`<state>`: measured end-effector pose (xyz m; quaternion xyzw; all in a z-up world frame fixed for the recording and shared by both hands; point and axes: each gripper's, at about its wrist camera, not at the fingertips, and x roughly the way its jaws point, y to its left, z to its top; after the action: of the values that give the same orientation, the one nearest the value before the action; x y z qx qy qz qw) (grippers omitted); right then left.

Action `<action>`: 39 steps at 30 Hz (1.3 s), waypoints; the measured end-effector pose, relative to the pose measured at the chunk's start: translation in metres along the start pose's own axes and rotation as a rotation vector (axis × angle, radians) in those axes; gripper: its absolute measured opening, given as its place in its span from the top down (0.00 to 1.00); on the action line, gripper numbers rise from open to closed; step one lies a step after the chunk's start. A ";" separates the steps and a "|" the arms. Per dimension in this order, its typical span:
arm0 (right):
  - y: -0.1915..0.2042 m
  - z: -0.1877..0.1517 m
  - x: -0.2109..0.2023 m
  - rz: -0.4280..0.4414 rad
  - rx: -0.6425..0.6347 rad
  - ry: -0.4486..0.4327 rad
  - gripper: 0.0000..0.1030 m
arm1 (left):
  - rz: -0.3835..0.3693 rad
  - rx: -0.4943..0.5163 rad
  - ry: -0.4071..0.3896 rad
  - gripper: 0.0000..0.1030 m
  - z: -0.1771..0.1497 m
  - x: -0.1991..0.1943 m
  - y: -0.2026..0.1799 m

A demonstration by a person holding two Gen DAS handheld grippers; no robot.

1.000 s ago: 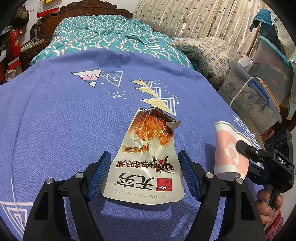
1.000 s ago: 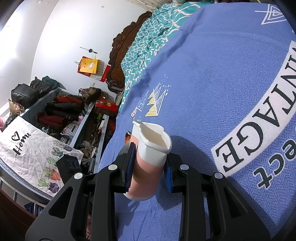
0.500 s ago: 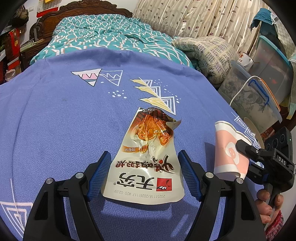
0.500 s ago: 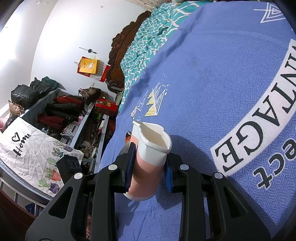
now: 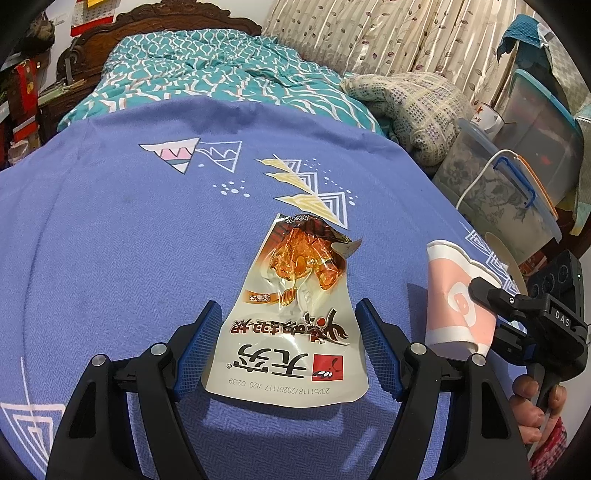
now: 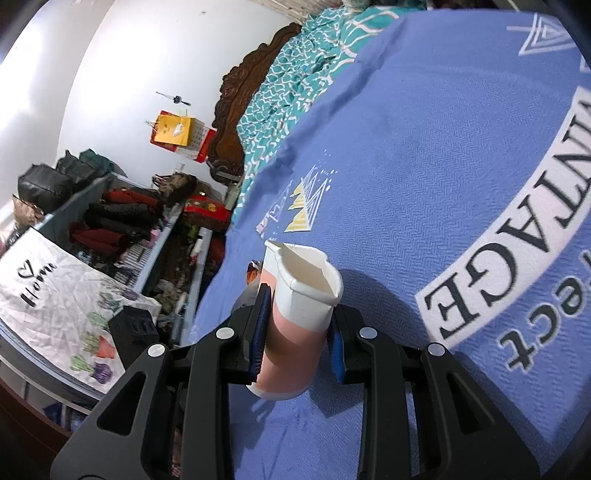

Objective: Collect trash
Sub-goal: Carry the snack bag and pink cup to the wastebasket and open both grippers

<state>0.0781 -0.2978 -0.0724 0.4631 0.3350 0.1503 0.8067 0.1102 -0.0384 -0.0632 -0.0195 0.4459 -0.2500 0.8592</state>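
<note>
Nothing has moved since a second ago: both of your grippers and both bits of trash sit just where they were.

Your left gripper [image 5: 286,343] is spread wide. Its two blue pads stand on each side of the snack wrapper [image 5: 291,328] and do not squeeze it. The left pad [image 5: 197,343] is just beside the wrapper's edge, and the right pad [image 5: 378,347] is just beside the other edge. The wrapper lies flat on the blue blanket [image 5: 110,240], with its torn top pointing away from you and its bottom edge near you, between the fingers. It has a picture of orange food and some big dark letters on it.

Your right gripper [image 6: 297,339] is closed tight around the paper cup [image 6: 295,325]. The cup is pink low down and white at the top, and its rim is bent and squashed. The pads press on the pink part from both sides. The cup's bottom is close to the blanket, but you cannot tell if it touches. From the left camera you can see the same cup [image 5: 452,295] to the right of the wrapper, near it but not touching.

Past the blanket is a teal bedspread [image 5: 207,70] and a dark wooden headboard [image 5: 177,14].
</note>
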 end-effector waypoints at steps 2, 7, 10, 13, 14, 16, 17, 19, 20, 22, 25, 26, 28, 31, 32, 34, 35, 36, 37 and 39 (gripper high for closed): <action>0.001 -0.004 -0.006 -0.038 -0.028 -0.007 0.70 | -0.019 -0.013 0.011 0.31 -0.001 0.001 0.002; 0.009 0.002 -0.050 -0.093 -0.096 -0.070 0.70 | -0.105 -0.043 0.040 0.31 -0.001 0.001 -0.011; 0.010 0.019 -0.096 -0.132 -0.135 -0.161 0.70 | -0.152 0.010 0.047 0.31 0.006 0.003 -0.048; 0.000 0.044 -0.156 -0.190 -0.151 -0.288 0.70 | -0.244 0.074 0.062 0.31 0.022 0.010 -0.101; -0.008 0.055 -0.179 -0.219 -0.147 -0.334 0.70 | -0.287 0.101 0.073 0.31 0.029 0.016 -0.126; -0.028 0.074 -0.223 -0.289 -0.126 -0.423 0.70 | -0.357 0.141 0.102 0.31 0.041 0.030 -0.169; -0.039 0.083 -0.244 -0.323 -0.115 -0.465 0.70 | -0.394 0.168 0.122 0.31 0.048 0.040 -0.197; -0.065 0.101 -0.281 -0.402 -0.087 -0.534 0.70 | -0.438 0.227 0.146 0.31 0.057 0.057 -0.246; -0.079 0.110 -0.296 -0.434 -0.071 -0.558 0.70 | -0.452 0.260 0.154 0.31 0.060 0.065 -0.269; -0.105 0.125 -0.318 -0.515 -0.054 -0.580 0.70 | -0.474 0.329 0.185 0.31 0.064 0.087 -0.324; -0.135 0.146 -0.329 -0.651 -0.070 -0.564 0.70 | -0.495 0.374 0.237 0.31 0.070 0.122 -0.380; -0.144 0.153 -0.327 -0.675 -0.064 -0.549 0.70 | -0.497 0.384 0.255 0.31 0.072 0.135 -0.396; -0.161 0.160 -0.324 -0.701 -0.047 -0.520 0.66 | -0.496 0.392 0.275 0.31 0.073 0.154 -0.417; -0.181 0.166 -0.308 -0.738 -0.041 -0.456 0.25 | -0.491 0.409 0.301 0.24 0.074 0.185 -0.441; -0.184 0.165 -0.296 -0.740 -0.038 -0.425 0.23 | -0.466 0.420 0.329 0.18 0.071 0.198 -0.448; -0.188 0.158 -0.289 -0.708 -0.026 -0.452 0.23 | -0.427 0.415 0.373 0.14 0.066 0.217 -0.455; -0.187 0.155 -0.291 -0.696 -0.028 -0.462 0.23 | -0.421 0.410 0.388 0.14 0.065 0.222 -0.455; -0.183 0.153 -0.293 -0.697 -0.030 -0.481 0.23 | -0.427 0.398 0.393 0.15 0.064 0.223 -0.451; -0.179 0.149 -0.297 -0.702 -0.036 -0.505 0.23 | -0.436 0.389 0.385 0.15 0.065 0.220 -0.447; -0.174 0.144 -0.308 -0.707 -0.043 -0.551 0.23 | -0.452 0.369 0.351 0.15 0.070 0.208 -0.435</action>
<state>-0.0612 -0.6526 -0.0459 0.3262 0.2423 -0.2567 0.8769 0.0844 -0.5253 -0.0667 0.0814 0.5186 -0.5100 0.6814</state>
